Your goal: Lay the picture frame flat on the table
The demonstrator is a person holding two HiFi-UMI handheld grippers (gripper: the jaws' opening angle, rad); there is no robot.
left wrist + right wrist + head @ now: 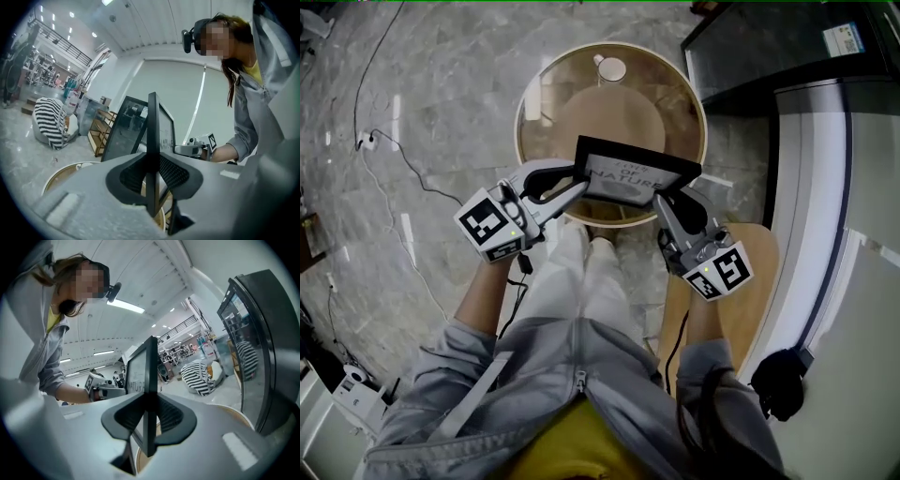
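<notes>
Black picture frame [633, 173]: one (over table [546, 98]) | left claw [577, 180], right claw [662, 198]: two, clamped on frame

Round glass-topped table [546, 101], small white round object [610, 68]

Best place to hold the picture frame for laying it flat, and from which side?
Its two side edges, one gripper from each side, as now: left gripper on the left edge, right gripper on the right. The picture frame is a thin, wide panel, so its border fits edge-on between the jaws, and holding both ends should steady it over the round table.
</notes>
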